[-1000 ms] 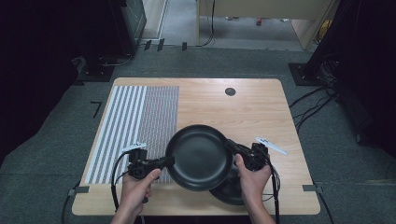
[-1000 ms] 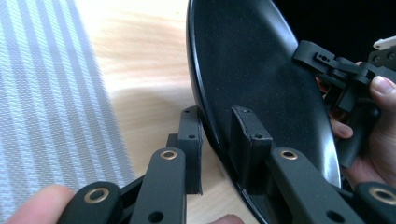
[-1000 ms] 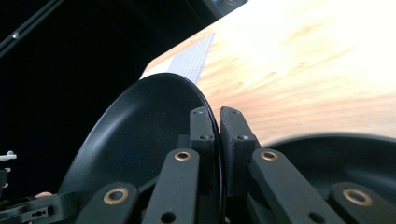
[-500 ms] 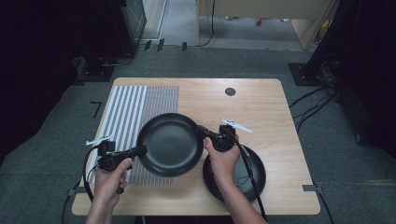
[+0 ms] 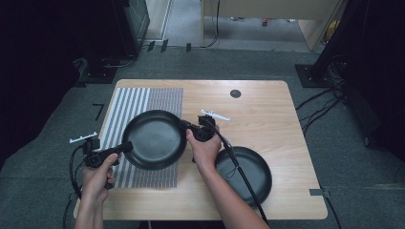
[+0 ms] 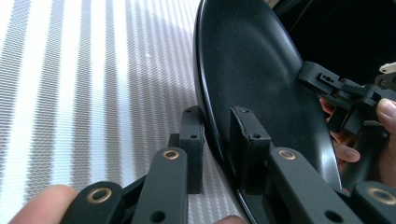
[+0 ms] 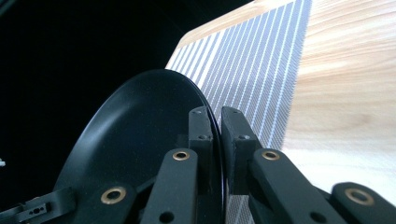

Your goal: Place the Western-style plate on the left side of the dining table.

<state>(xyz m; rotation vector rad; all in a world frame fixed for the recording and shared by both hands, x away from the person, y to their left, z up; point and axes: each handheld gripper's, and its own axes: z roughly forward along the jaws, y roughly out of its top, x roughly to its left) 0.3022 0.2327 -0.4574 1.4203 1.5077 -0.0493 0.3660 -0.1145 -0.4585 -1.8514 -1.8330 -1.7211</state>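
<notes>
A round black plate is hanging between the two grippers, over the near half of a striped mat. The left gripper is pinching its near-left rim, one jaw under and one inside the rim in the left gripper view, while the right gripper is clamping the opposite, far-right rim, jaws nearly closed on the thin edge. Being round, the plate is showing no long axis; its hollow is facing upward. It is looking matte, smooth and shallow, with a raised lip. The mat is looking woven, with grey and white stripes running away from the person. A second black plate is lying on the pale wooden tabletop, near right, apart from the first.
</notes>
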